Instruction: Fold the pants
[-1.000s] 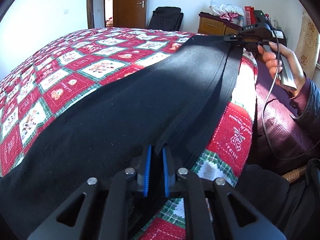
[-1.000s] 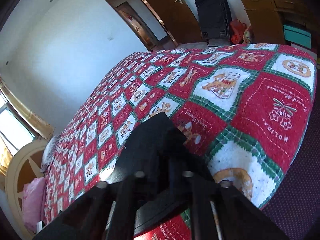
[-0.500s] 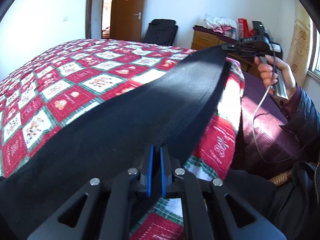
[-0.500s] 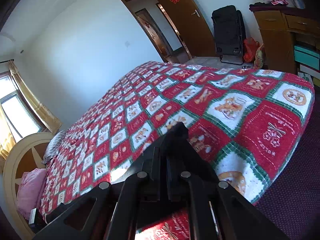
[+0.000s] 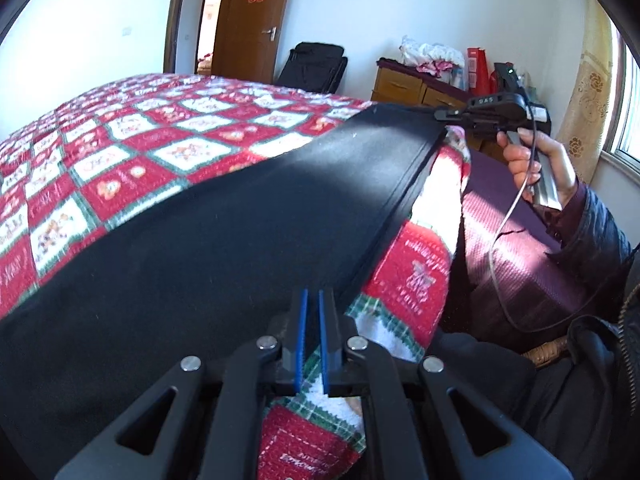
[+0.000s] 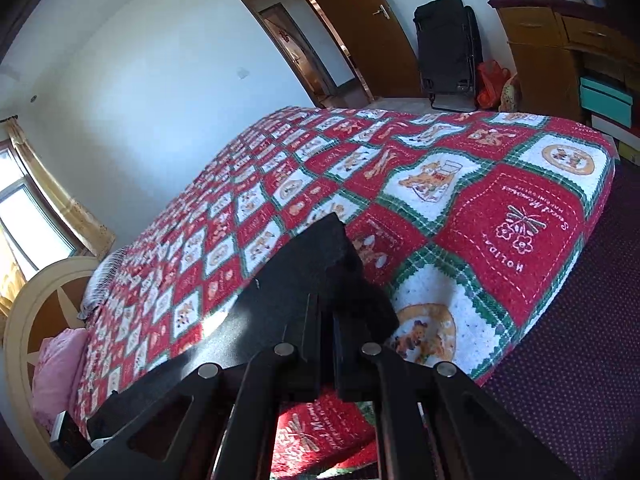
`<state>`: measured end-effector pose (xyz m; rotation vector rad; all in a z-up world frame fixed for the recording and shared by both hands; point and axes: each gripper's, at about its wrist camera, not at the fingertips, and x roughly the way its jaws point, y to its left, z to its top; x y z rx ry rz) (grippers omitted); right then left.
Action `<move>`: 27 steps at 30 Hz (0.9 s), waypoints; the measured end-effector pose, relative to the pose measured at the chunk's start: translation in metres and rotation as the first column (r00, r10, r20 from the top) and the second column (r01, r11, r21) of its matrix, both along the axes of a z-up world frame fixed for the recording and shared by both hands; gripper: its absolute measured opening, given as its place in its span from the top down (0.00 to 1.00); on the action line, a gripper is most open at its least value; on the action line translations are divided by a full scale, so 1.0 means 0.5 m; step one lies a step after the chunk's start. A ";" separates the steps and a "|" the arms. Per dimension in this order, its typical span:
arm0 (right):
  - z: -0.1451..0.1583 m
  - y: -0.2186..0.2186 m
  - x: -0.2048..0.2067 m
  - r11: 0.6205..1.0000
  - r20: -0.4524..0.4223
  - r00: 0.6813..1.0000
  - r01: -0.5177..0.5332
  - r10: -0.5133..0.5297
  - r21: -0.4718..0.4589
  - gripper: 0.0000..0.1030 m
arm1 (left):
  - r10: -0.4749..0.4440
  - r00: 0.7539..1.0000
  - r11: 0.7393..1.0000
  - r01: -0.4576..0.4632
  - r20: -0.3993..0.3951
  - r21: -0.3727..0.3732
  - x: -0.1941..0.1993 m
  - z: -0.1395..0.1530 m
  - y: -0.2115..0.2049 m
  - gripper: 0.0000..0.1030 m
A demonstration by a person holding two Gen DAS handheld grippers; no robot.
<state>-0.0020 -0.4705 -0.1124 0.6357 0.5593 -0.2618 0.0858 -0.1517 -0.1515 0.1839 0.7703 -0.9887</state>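
Black pants (image 5: 208, 240) lie stretched along the near edge of a bed with a red, white and green quilt (image 5: 132, 148). My left gripper (image 5: 312, 300) is shut on one end of the pants, its blue pads nearly together on the cloth edge. My right gripper (image 6: 326, 312) is shut on the other end (image 6: 316, 264), which sticks up past its fingers. In the left wrist view the right gripper (image 5: 452, 114) holds that end taut above the bed's corner, with the person's hand on its handle.
A wooden dresser (image 5: 412, 86) with clutter stands past the bed's corner, a black folded chair (image 5: 316, 68) by the door (image 5: 252, 20). A purple carpet (image 6: 580, 340) lies beside the bed. A headboard (image 6: 36, 312) and pink pillow (image 6: 56, 372) are at the far end.
Both grippers have lifted and pulled the pants taut along the bed's edge. The right gripper's end has risen above the corner. Both stayed shut on the cloth.
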 end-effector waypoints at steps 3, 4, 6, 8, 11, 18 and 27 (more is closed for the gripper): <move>0.004 0.000 -0.002 1.000 0.010 1.000 -0.012 0.012 0.009 0.96 | 0.000 1.000 1.000 0.000 0.011 -0.009 -0.007 0.000 0.004 0.95; 0.007 0.004 -0.001 1.000 0.009 1.000 -0.014 0.014 -0.002 0.96 | -0.006 1.000 1.000 0.006 0.024 -0.008 -0.012 0.005 0.001 0.94; 0.006 0.009 0.003 1.000 0.004 1.000 -0.017 0.017 -0.011 0.96 | 0.003 0.997 0.999 -0.005 0.075 0.034 -0.019 0.008 -0.010 0.86; -0.001 0.010 0.008 1.000 -0.007 1.000 -0.018 0.018 -0.009 0.96 | -0.011 0.995 0.998 0.004 0.100 0.067 -0.026 0.006 -0.019 0.66; -0.010 0.004 0.009 1.000 -0.017 1.000 -0.015 0.015 0.005 0.96 | -0.012 0.989 0.992 -0.006 0.145 0.124 -0.031 -0.002 -0.029 0.49; -0.013 0.009 0.012 1.000 -0.026 0.999 -0.020 0.019 -0.004 0.96 | -0.011 0.986 0.978 -0.024 0.166 0.205 -0.012 -0.022 -0.046 0.51; 0.014 0.008 -0.003 1.000 0.035 0.999 -0.013 0.014 -0.016 0.96 | 0.020 0.980 0.993 -0.043 0.200 0.112 -0.019 0.044 -0.008 0.94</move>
